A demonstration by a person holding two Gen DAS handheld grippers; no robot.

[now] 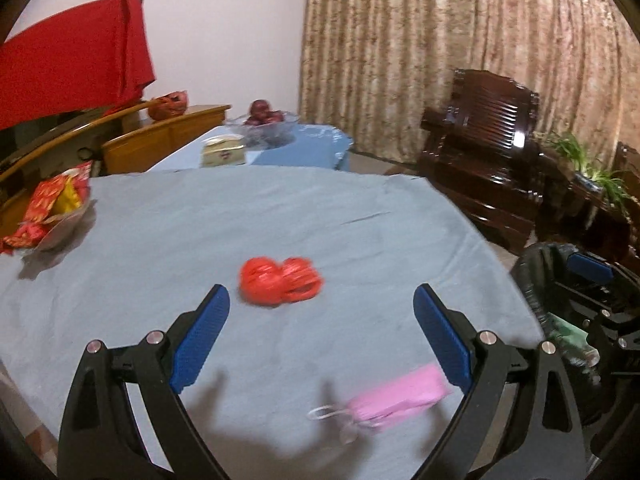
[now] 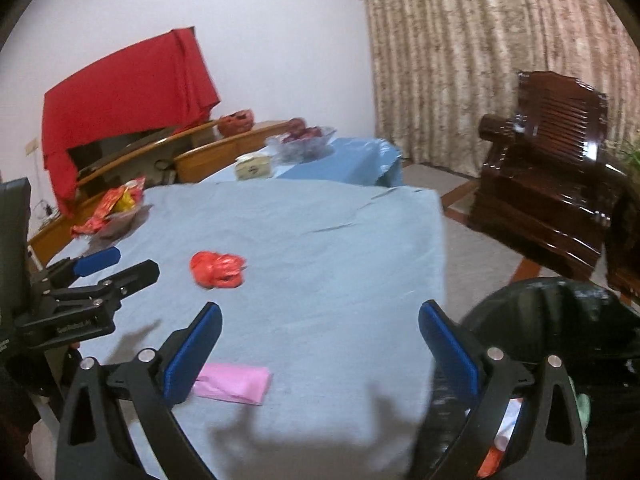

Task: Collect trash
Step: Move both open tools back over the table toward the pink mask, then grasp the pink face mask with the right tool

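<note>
Dim warm indoor light; motion blur throughout, fisheye bending and dark corners. Tongs' shadows fall on worktop; glare on glossy chair.

Left wrist view: low over table, facing far wall and curtain, red bag just ahead of fingers. Right wrist view: same heading, offset right, bin beside fingers. Shared: table, red bag, pink packet.
</note>
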